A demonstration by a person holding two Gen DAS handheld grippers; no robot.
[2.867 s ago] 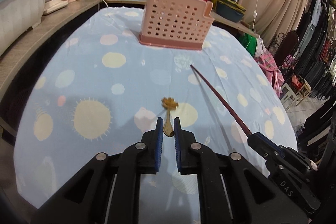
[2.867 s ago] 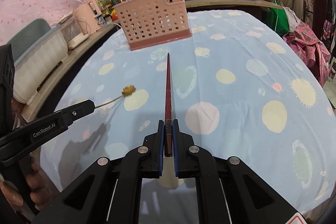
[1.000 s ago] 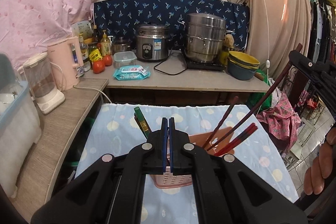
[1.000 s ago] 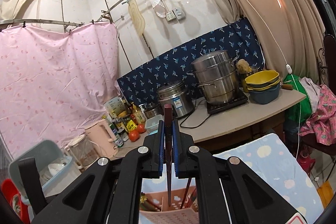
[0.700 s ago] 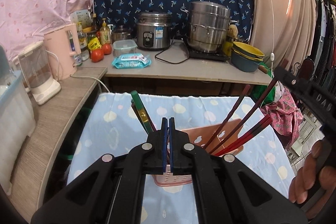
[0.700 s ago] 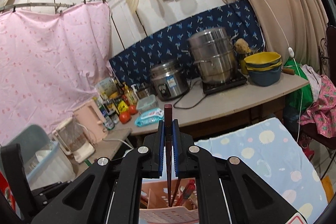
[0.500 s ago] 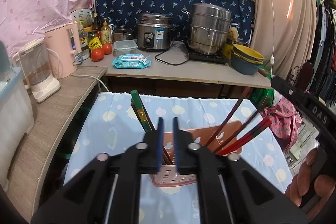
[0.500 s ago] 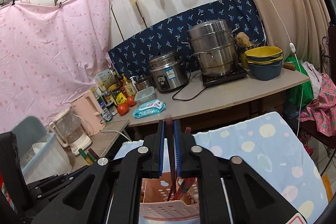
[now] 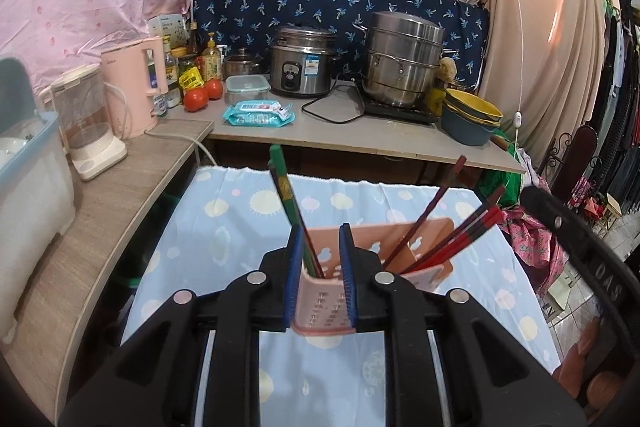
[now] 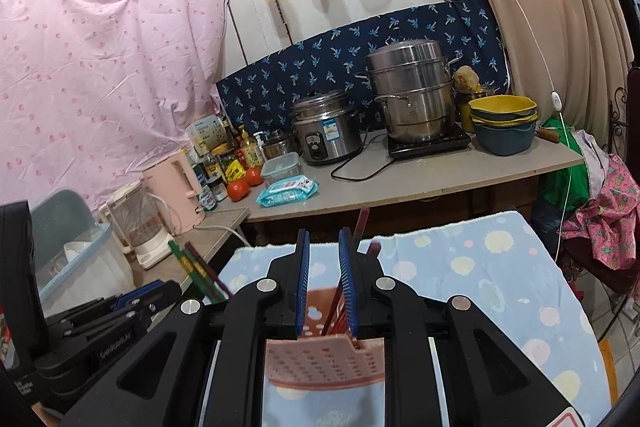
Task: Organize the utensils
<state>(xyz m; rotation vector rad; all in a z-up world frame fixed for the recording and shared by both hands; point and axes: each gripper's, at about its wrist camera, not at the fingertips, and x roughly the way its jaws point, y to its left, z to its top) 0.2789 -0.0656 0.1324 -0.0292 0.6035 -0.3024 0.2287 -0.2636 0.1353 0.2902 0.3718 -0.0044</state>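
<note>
Left wrist view: mounted behind the left hand-held gripper [image 9: 319, 259], close above the basket [image 9: 416, 239] on the tabletop [image 9: 224, 235], facing forward and slightly down toward the rear counter [image 9: 360, 139]. Right wrist view: same mounting on the right hand-held gripper [image 10: 323, 277], equally close over the basket [image 10: 324, 359], with the left unit visible at lower left. Both views share the basket, the chopsticks [image 9: 452, 239], the counter and the steamer [image 10: 412, 95].
</note>
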